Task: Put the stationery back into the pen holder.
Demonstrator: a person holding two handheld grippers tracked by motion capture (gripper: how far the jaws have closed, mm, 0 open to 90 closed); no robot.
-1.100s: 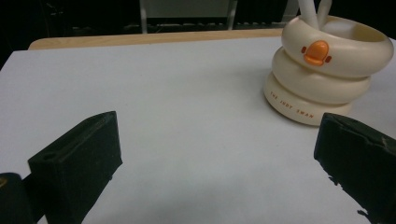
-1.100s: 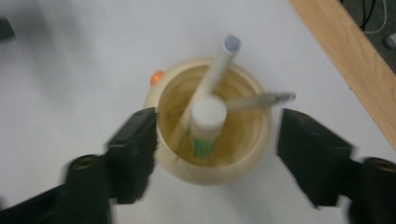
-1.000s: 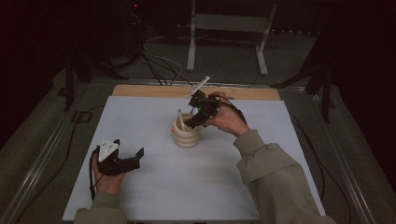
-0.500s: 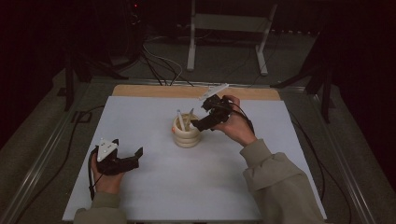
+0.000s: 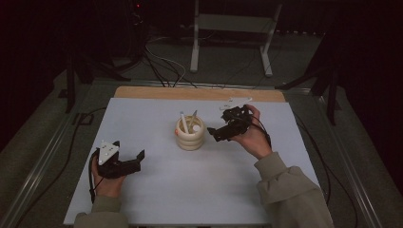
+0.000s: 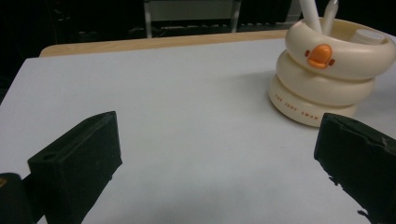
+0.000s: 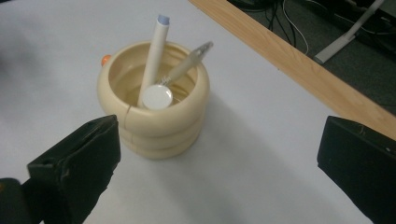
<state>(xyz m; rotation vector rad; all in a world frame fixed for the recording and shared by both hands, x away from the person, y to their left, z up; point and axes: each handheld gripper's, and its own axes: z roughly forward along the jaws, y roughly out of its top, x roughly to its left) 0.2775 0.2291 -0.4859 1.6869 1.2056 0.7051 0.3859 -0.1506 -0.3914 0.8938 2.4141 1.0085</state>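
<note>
**Both grippers wide, holder between them**

The holder [image 5: 190,133], a cream ringed cup, stands upright mid-table [image 5: 157,190]. The right gripper [image 5: 219,133] hovers just right of it; its jaws have just been opening and stand wide apart with nothing between them. The left gripper [image 5: 135,160] rests on the table well to the left, jaws also apart and empty.

The right gripper view looks down inside the holder: a white pen [image 7: 153,55], a clear pen [image 7: 187,65] and a round white cap [image 7: 157,97]. The left gripper view alone shows the orange beak [image 6: 320,56] and lettering on the holder's side.
</note>
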